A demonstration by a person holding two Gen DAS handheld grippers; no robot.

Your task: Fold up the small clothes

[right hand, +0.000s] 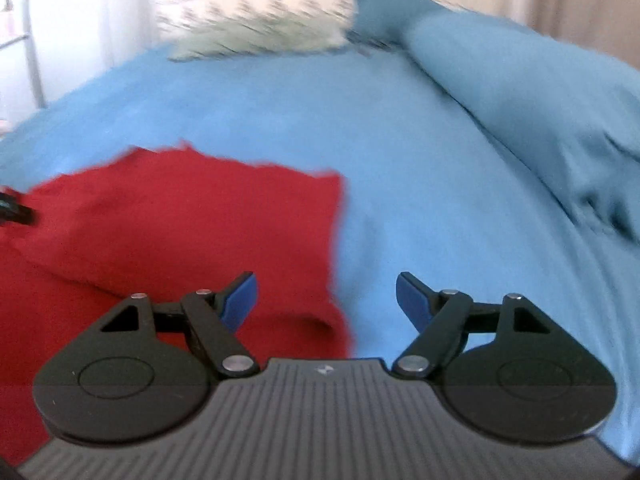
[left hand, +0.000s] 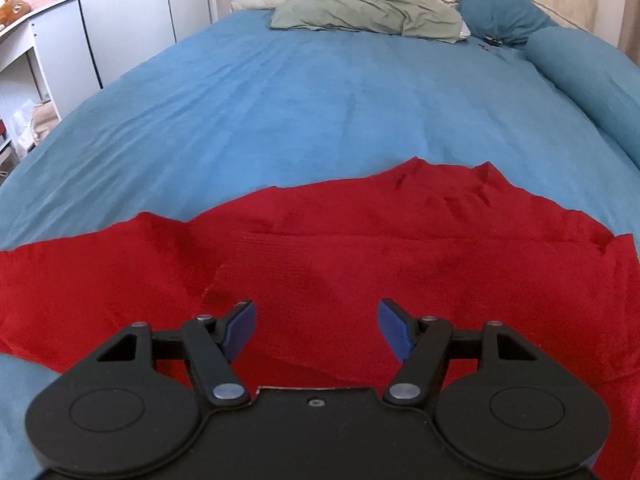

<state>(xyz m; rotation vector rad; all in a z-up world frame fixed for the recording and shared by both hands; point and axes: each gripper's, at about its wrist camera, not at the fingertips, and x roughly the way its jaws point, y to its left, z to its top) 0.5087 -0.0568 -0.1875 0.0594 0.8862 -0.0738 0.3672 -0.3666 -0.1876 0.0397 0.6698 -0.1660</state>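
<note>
Red garment (left hand: 340,248) lies partly folded on the blue bedspread (left hand: 280,112), just ahead of your left gripper (left hand: 316,330); your right gripper (right hand: 326,300) straddles its edge. Both jaws gape, empty. Next: pinch an edge.

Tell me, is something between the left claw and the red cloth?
Nothing visible is. The left claw is open directly over the red cloth, which lies on the blue bedcover with nothing on top of it.

Matt red cloth garment (left hand: 360,264) on smooth blue cloth bedsheet (left hand: 280,112)
</note>
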